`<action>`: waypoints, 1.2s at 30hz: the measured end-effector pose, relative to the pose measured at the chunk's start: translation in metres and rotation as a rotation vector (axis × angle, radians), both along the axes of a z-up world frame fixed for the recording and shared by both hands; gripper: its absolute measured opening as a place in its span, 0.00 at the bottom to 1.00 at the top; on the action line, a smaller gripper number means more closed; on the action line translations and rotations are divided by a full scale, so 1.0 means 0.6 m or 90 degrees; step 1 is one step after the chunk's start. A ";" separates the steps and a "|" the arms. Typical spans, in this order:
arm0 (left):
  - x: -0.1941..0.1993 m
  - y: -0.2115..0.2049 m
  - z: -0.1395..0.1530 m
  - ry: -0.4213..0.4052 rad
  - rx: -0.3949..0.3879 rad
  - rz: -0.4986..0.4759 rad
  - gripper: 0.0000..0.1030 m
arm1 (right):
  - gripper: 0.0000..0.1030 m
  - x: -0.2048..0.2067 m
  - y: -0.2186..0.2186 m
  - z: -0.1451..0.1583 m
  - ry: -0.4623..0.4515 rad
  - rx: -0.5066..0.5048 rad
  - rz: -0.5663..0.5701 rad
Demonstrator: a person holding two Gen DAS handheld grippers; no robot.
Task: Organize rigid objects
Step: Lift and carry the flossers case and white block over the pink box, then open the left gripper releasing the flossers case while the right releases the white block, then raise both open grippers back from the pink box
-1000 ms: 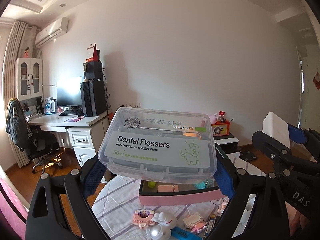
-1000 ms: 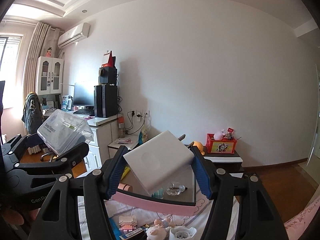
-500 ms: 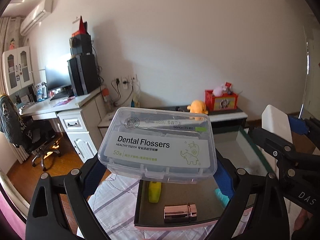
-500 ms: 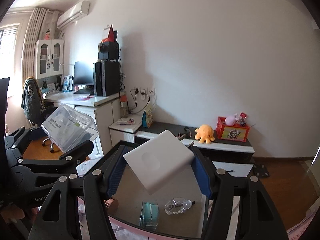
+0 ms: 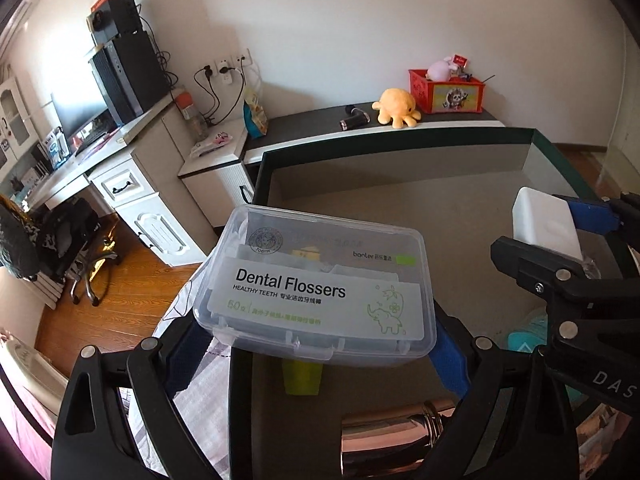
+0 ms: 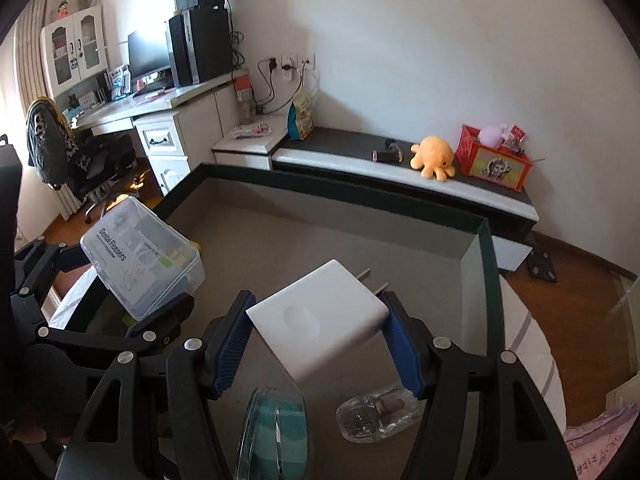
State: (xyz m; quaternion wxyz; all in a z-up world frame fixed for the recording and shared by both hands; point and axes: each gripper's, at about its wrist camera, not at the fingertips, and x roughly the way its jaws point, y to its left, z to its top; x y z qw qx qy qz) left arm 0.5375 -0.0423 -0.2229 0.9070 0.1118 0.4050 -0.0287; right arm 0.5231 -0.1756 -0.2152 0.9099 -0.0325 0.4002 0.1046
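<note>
Midway through sorting: left gripper [image 5: 316, 344] jaws clamp the dental flosser box [image 5: 316, 292], right gripper [image 6: 320, 344] jaws clamp a white charger [image 6: 320, 328], both above the tray [image 6: 336, 196], where several items already lie near its front edge.

Both grippers tipped down and carried forward since a second ago. Left gripper [image 5: 316, 344], with clear plastic dental-flosser box [image 5: 316, 288], now over dark-rimmed open tray [image 5: 400, 156], formerly ahead and below. Right gripper [image 6: 320, 344], with white square plug adapter [image 6: 320, 320], likewise over tray interior. Wall and ceiling mostly out of frame.
</note>
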 end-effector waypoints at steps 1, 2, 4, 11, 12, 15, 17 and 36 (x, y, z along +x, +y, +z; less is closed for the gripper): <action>-0.002 0.001 0.003 -0.001 -0.002 0.003 0.93 | 0.63 0.003 0.002 -0.003 0.006 -0.001 0.001; -0.004 0.004 0.007 -0.001 -0.006 0.006 0.94 | 0.63 0.003 0.002 -0.002 0.006 -0.002 0.003; -0.011 0.011 0.017 -0.007 -0.014 0.017 0.95 | 0.69 -0.004 -0.002 0.003 0.008 0.004 -0.001; -0.084 0.038 0.087 -0.080 -0.053 0.017 1.00 | 0.78 -0.058 -0.016 0.061 -0.043 0.042 -0.022; -0.093 0.042 0.095 -0.086 -0.055 0.015 1.00 | 0.78 -0.078 -0.018 0.076 -0.062 0.049 -0.025; -0.127 0.044 0.121 -0.107 -0.047 0.037 1.00 | 0.79 -0.137 -0.016 0.121 -0.111 0.071 -0.025; -0.177 0.052 0.149 -0.153 -0.076 0.032 1.00 | 0.79 -0.171 -0.013 0.145 -0.135 0.067 -0.026; -0.633 0.116 0.263 -0.431 -0.134 0.068 1.00 | 1.00 -0.607 0.026 0.245 -0.432 0.074 -0.092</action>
